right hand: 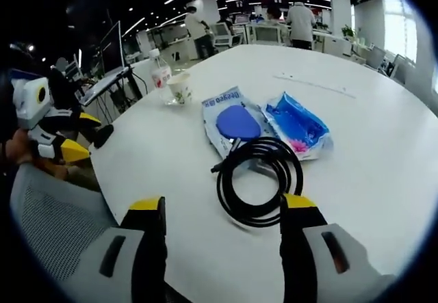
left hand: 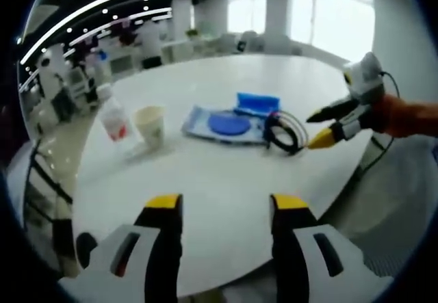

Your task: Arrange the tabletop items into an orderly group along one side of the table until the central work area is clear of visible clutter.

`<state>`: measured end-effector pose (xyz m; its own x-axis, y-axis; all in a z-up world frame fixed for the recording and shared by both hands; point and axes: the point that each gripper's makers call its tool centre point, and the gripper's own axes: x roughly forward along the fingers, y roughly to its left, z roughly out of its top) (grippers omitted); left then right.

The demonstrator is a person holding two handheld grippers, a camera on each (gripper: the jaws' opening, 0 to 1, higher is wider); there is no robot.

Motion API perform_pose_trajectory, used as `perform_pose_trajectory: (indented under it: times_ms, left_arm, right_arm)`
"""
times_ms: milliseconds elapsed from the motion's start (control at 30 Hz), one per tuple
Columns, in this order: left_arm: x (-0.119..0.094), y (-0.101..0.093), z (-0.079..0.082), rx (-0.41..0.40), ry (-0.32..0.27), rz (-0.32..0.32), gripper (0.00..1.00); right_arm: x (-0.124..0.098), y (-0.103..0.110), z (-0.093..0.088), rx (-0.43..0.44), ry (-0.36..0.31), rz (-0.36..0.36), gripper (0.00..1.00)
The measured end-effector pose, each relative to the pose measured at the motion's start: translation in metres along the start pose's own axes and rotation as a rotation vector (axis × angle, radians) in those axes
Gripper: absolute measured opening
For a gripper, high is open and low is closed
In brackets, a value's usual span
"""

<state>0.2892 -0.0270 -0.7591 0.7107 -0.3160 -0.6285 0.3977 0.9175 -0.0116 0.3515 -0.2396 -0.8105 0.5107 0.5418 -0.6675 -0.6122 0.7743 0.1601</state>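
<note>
Right gripper (right hand: 222, 214) jaws spread, empty, just short of the cable (right hand: 260, 180), which lies coiled on the table (right hand: 369, 63) touching the wipes pack (right hand: 233, 122). Left gripper (left hand: 222, 211) also spread, empty, well back from the clutter. Cable looks light, floppy, rubbery; best pinched across the bundled loops so the coil holds. Cup (right hand: 180, 87) and bottle (right hand: 159, 70) stand near the far edge; both look light, tippy, crushable.

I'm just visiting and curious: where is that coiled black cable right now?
In the right gripper view the black cable lies on the white table just ahead of the open right gripper, overlapping the near end of the wipes pack.
</note>
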Motion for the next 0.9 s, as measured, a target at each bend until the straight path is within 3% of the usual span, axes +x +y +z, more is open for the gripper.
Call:
perform_pose_trajectory:
  times_ms: [400, 600, 900]
  left_arm:
    - [-0.001, 0.004, 0.001, -0.010, -0.008, 0.010, 0.46]
    - [0.000, 0.003, 0.000, -0.006, -0.005, 0.006, 0.45]
    - [0.000, 0.001, -0.001, 0.019, 0.006, 0.007, 0.45]
  right_arm:
    - [0.000, -0.013, -0.001, 0.016, 0.029, -0.029, 0.65]
    - [0.002, -0.012, 0.009, -0.011, 0.023, -0.027, 0.65]
    - [0.000, -0.032, 0.028, 0.005, -0.004, -0.071, 0.58]
